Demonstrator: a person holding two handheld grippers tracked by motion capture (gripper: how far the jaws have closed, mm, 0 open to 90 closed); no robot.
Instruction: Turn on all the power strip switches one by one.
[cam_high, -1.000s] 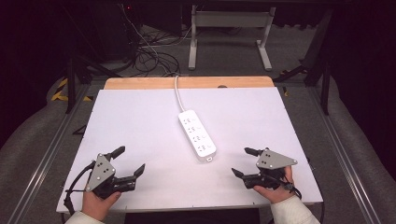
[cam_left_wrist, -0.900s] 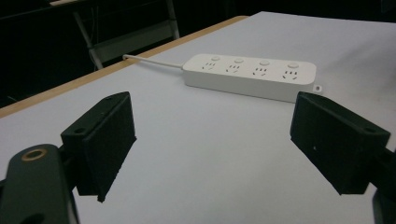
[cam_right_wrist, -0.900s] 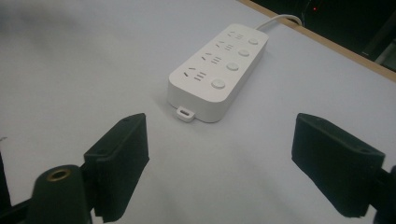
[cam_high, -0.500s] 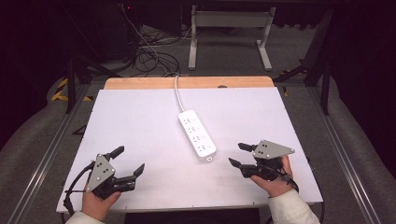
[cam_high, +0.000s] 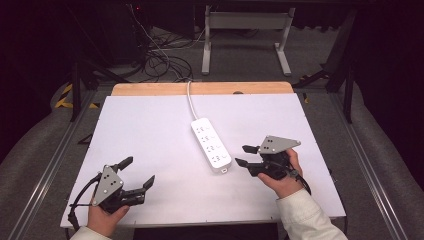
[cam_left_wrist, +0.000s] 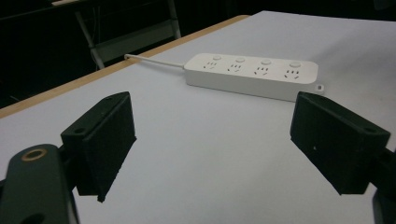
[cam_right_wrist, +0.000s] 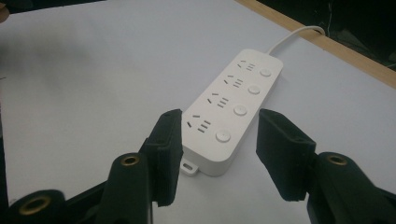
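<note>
A white power strip (cam_high: 210, 145) lies near the middle of the white table (cam_high: 145, 130), its cable (cam_high: 189, 100) running off the far edge. It has several sockets, each with a round button (cam_right_wrist: 223, 136). My right gripper (cam_high: 242, 155) is open, just right of the strip's near end; in the right gripper view its jaws frame that near end (cam_right_wrist: 212, 154) without touching it. My left gripper (cam_high: 136, 171) rests open at the near left, well apart from the strip (cam_left_wrist: 252, 74), nothing between its jaws.
A wooden strip (cam_high: 202, 88) edges the table's far side. Beyond it stand a metal frame leg (cam_high: 205, 45) and tangled cables (cam_high: 160, 55) on the floor. Metal rails (cam_high: 52, 160) run along both table sides.
My right gripper has moved left and a little farther in, up to the strip's near end. The left gripper has stayed where it was.
</note>
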